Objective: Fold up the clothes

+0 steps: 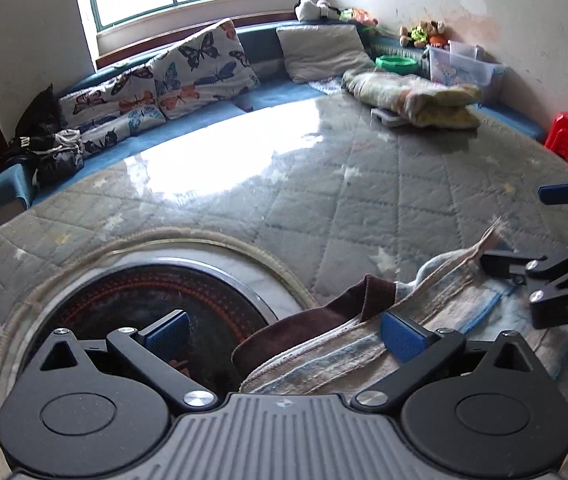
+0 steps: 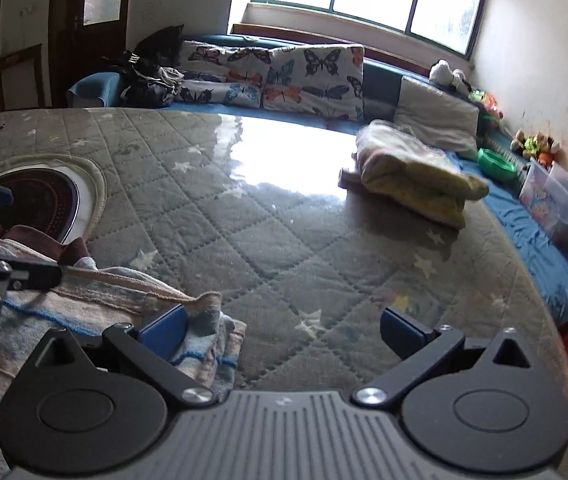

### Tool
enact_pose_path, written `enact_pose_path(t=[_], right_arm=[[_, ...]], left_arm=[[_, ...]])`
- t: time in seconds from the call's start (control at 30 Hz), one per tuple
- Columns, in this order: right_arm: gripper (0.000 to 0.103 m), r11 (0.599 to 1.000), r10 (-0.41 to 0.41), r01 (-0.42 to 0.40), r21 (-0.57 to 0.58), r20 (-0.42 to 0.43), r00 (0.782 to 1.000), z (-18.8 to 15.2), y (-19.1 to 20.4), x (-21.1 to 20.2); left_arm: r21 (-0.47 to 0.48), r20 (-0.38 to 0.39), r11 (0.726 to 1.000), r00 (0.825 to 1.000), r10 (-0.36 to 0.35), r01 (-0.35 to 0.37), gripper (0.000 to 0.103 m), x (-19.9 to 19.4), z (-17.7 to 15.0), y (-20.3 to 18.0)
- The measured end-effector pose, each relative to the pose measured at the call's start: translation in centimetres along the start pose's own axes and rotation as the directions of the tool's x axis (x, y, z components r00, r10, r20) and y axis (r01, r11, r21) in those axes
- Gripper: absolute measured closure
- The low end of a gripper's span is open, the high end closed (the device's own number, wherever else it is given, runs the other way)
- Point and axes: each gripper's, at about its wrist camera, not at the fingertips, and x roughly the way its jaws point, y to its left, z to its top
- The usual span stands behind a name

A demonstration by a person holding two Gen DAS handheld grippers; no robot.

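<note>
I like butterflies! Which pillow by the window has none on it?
The plain grey pillow near the corner, right of the others. The butterfly pillows beside it are covered in orange, blue and black butterflies; this one has no pattern.

Your table (image 2: 284, 220) has a grey quilted star-print cover under glossy clear sheet. Round dark burner (image 1: 156, 296) sits in its cutout. Faded blue-beige garment (image 1: 364, 344) lies just right of burner. Folded yellow blanket (image 2: 416, 172) well beyond burner, far side.
</note>
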Motion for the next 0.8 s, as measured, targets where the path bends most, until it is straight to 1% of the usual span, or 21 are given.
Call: enact_pose_path(t=[0.07, 0.17, 0.27, 0.4, 0.53, 0.7, 0.8], right_arm=[[0.0, 1.0, 0.011, -0.011, 0.012, -0.004, 1.0, 0.0, -0.3, 0.2], [0.0, 1.0, 0.016, -0.016, 0.0, 0.013, 1.0, 0.6, 0.0, -0.5], [0.0, 1.0, 0.022, -0.021, -0.012, 0.031, 0.999, 1.2, 0.3, -1.2], [0.0, 0.999, 0.026, -0.025, -0.029, 0.046, 0.999, 1.9, 0.8, -1.7], [0.0, 0.999, 0.015, -0.014, -0.037, 0.018, 1.0, 1.7, 1.0, -0.2], [0.0, 0.999, 0.048, -0.048, -0.002, 0.002, 0.999, 1.1, 0.2, 0.7], [0.0, 0.998, 0.055, -0.055, -0.002, 0.001, 0.998, 1.0, 0.1, 0.9]], left_arm=[[-0.001, 0.001, 1.0, 1.0, 0.001, -0.001, 0.0, -0.1, 0.1, 0.0], [-0.003, 0.004, 1.0, 1.0, 0.001, -0.001, 0.0, -0.2, 0.3, 0.0], [-0.006, 0.033, 1.0, 0.999, -0.009, 0.009, 0.0, -1.2, 1.0, -0.1], [0.013, 0.039, 0.999, 0.999, -0.032, 0.032, 0.0, -1.1, 1.8, -1.0], [0.032, 0.016, 0.999, 0.999, -0.035, 0.034, 0.0, 0.2, 2.1, -1.6], [0.004, -0.006, 0.998, 0.998, -0.061, 0.061, 0.0, 1.6, 1.9, -1.0], [-0.009, -0.015, 0.998, 0.997, -0.069, 0.069, 0.0, 2.1, 1.8, -0.8]])
